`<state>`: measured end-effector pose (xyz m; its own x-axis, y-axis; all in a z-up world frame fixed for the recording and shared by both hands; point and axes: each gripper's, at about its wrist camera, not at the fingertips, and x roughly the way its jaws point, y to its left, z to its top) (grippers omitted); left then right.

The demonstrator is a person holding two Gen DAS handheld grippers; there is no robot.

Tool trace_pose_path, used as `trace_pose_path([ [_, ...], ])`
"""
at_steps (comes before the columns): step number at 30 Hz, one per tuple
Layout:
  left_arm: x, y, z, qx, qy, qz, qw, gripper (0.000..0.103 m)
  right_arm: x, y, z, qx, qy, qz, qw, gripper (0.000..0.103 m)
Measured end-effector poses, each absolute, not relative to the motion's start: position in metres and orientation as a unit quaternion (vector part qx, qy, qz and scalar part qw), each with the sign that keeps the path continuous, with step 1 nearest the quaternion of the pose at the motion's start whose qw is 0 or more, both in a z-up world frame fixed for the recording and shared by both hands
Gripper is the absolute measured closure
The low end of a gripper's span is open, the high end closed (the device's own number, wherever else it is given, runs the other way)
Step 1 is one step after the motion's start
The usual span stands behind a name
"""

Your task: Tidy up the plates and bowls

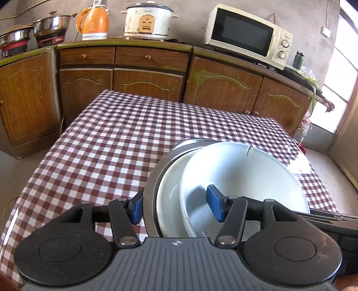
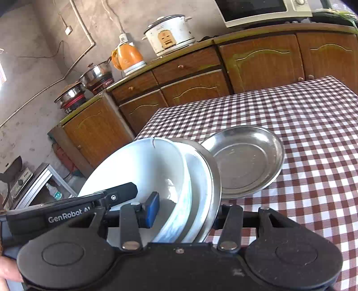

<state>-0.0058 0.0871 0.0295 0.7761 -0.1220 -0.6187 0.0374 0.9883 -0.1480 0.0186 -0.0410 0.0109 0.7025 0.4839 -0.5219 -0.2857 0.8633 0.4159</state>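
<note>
Left wrist view: the left gripper (image 1: 176, 204) clamps the near rim of a nested stack, one blue pad (image 1: 136, 207) outside the metal wall and the other inside the top dish. The stack is a steel plate (image 1: 149, 192) holding a white plate (image 1: 170, 197), which in turn holds a white bowl (image 1: 241, 176) with a crack at its far rim. All three tilt, raised off the checked tabletop (image 1: 107, 138).

Right wrist view: the right gripper (image 2: 185, 212) grips the same stack from the opposite side, its one visible pad (image 2: 153, 209) inside the white bowl (image 2: 143, 170); its other pad is hidden behind the steel plate (image 2: 214, 179). The white plate (image 2: 199, 179) shows only as a band between bowl and steel. Beyond the stack a second steel plate (image 2: 246, 161) lies empty on the tabletop (image 2: 313, 125); whether it touches the stack cannot be told. In the left view only its far rim (image 1: 192, 141) peeks over the stack.

Part of the left gripper's body crosses the lower left of the right view, and a fingertip (image 2: 7, 272) shows at the frame edge. Both grippers point down and forward over the table's near edge. Behind, a rice cooker (image 1: 147, 20), an orange kettle (image 1: 92, 22) and a microwave (image 1: 248, 33) stand on a wooden cabinet (image 1: 143, 73).
</note>
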Motion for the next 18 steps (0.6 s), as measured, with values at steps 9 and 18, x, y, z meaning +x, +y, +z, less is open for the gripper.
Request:
trace_pose_path([
  [9,0.0,0.069,0.031,-0.057,0.332,-0.065,0.939,0.045,0.011,-0.061,0.013,0.162,0.316,0.189,0.915,0.048],
  [18,0.007,0.053,0.03,-0.05,0.334,-0.084,0.937,0.045,0.007,-0.081,0.013,0.173,0.311,0.168,0.92,0.048],
])
